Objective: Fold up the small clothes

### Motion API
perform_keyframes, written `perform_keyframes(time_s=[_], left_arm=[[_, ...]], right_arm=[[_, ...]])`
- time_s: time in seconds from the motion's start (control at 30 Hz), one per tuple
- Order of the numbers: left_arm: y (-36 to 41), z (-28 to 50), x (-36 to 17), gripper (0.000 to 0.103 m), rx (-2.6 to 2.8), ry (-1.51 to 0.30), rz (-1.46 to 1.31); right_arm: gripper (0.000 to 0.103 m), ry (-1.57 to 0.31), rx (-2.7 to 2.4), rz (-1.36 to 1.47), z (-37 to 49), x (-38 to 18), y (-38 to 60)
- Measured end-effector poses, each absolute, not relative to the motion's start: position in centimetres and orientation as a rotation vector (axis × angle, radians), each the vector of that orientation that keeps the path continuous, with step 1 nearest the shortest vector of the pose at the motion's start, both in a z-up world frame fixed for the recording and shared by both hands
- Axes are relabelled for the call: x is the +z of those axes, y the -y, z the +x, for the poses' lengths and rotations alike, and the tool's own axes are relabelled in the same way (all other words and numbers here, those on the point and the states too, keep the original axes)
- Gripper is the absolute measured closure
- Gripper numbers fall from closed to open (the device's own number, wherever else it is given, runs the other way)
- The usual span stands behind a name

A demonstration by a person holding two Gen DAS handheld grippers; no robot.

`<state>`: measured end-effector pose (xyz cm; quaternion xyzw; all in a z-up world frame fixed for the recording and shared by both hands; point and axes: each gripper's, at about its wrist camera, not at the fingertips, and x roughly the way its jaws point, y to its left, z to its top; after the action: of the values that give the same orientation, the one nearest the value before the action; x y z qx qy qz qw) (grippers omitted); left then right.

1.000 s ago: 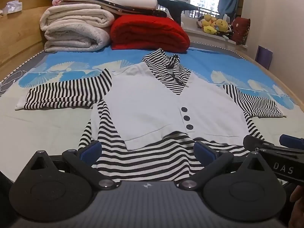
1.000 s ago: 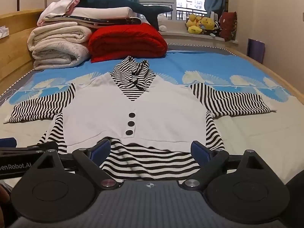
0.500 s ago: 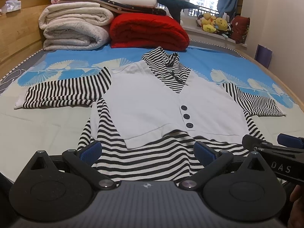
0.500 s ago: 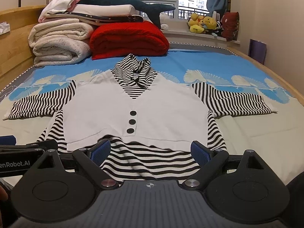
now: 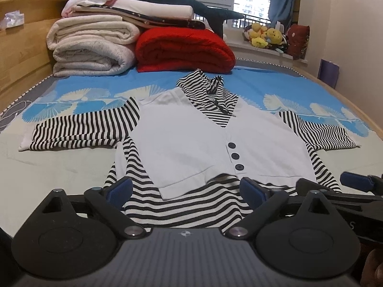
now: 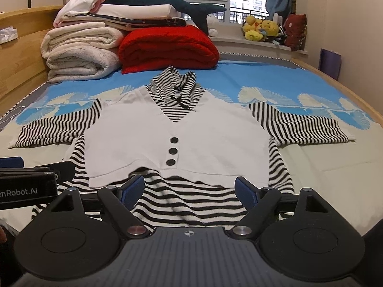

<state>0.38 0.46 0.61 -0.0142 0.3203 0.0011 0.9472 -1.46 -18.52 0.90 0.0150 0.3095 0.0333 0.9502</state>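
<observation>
1. Striped top lies flat, face up, on the bed; both sleeves spread out, nothing folded yet.
2. Left gripper: fingers wide, just been closing slightly, hem between them, pads not pressing on it.
3. Right gripper: fingers wide over the hem, holding nothing.
4. Left to do, I'd say: everything, meaning sleeves in, then body folded.

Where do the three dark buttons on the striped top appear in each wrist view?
Left wrist view: the three dark buttons sit right of centre, running down the white vest panel.
Right wrist view: the three dark buttons sit left of centre, at mid-height.
Shared landmark: the red folded blanket behind the collar.
</observation>
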Motion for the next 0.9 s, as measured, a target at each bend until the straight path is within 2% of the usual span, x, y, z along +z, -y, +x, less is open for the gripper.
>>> perform_keyframes(time_s=[0.17, 0.43, 0.6, 0.7, 0.77, 0.8, 0.9], left_arm=[[-0.6, 0.5, 0.5, 0.015, -0.013, -0.712, -0.039], [-0.8, 2.5, -1.2, 0.035, -0.016, -0.772, -0.036], [-1.4, 5.5, -4.5, 0.036, 0.040, -0.836, -0.042], [-1.8, 6.9, -7.0, 0.039, 0.063, -0.876, -0.035], [-2.2, 7.4, -8.6, 0.045, 0.064, -0.914, -0.052], [-2.5, 7.7, -9.4, 0.053, 0.068, -0.938, -0.064], [-3.6, 7.8, -11.0, 0.063, 0.126, -1.014, -0.053]], right_arm=[[0.020, -0.606, 0.075, -0.020, -1.6, 1.1, 17.9], [0.020, -0.586, 0.055, 0.006, -0.7, 0.6, 18.5], [0.022, -0.715, -0.106, 0.038, 2.5, -1.6, 21.3], [0.028, -0.794, -0.213, 0.059, 4.0, -3.5, 23.3], [0.031, -0.865, -0.275, 0.056, 4.5, -5.1, 24.6], [0.032, -0.885, -0.299, 0.060, 4.7, -5.7, 25.2], [0.041, -0.944, -0.355, 0.059, 4.9, -7.1, 26.4]])
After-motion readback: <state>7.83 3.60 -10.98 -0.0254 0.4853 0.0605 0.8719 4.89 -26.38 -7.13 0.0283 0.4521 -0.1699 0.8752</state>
